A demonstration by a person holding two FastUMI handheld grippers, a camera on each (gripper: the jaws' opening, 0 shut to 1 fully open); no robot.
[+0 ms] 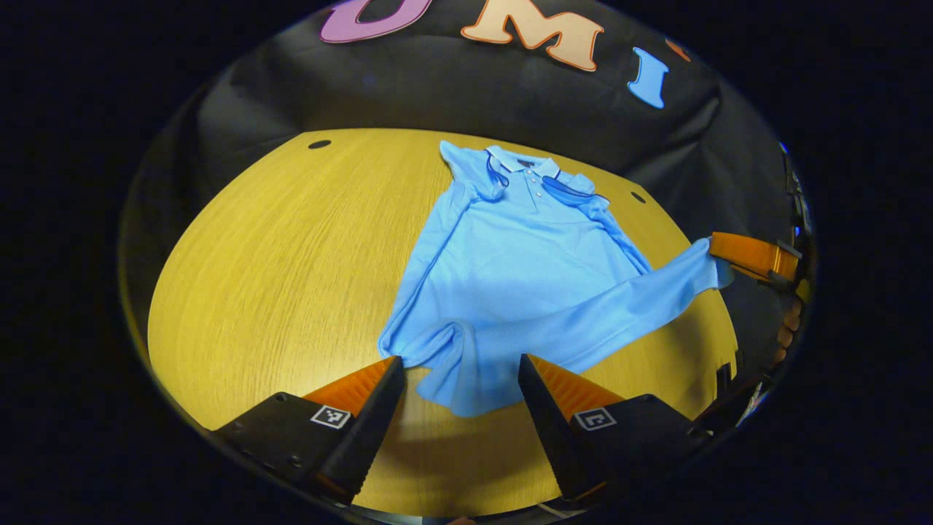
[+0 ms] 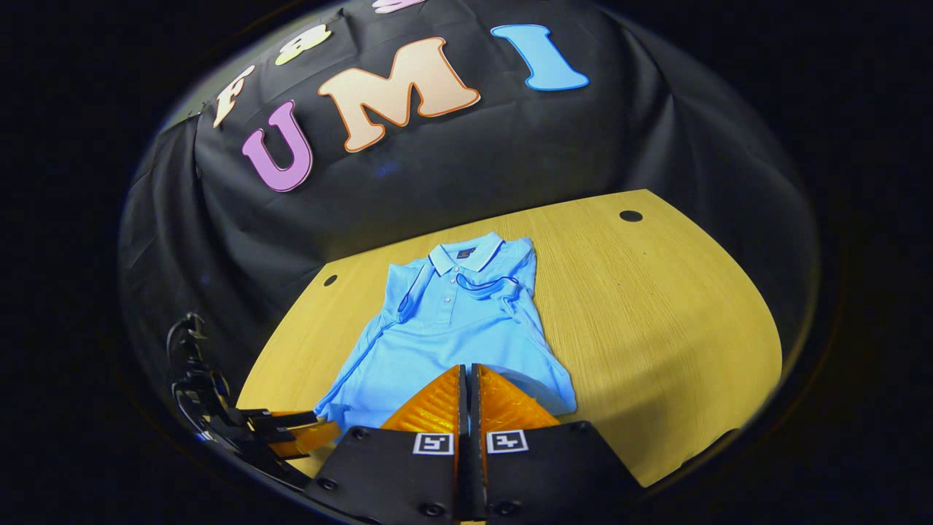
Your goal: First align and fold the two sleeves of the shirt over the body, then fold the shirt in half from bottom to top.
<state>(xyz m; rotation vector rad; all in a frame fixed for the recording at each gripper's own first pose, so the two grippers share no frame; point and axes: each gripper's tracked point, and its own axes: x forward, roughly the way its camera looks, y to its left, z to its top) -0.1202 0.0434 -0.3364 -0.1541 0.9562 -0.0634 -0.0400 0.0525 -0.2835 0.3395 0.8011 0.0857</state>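
A light blue polo shirt (image 1: 525,262) lies collar-away on the yellow wooden table (image 1: 277,255), both short sleeves folded in over its chest. My left gripper (image 1: 461,360) is open, its fingers on either side of the rumpled near hem corner. In the left gripper view my right gripper (image 1: 721,251) is at the right, shut on the other hem corner, which is pulled out taut and lifted off the table. In the right gripper view the right gripper (image 2: 466,373) is shut, with the shirt (image 2: 452,328) just ahead. The left gripper (image 2: 324,430) shows low at the left.
Black cloth walls stand behind the table. Small dark holes (image 1: 319,144) (image 1: 638,197) mark the table's far corners. A hand (image 1: 787,328) holds the right gripper at the table's right edge. Bare wood (image 2: 656,313) lies beside the shirt.
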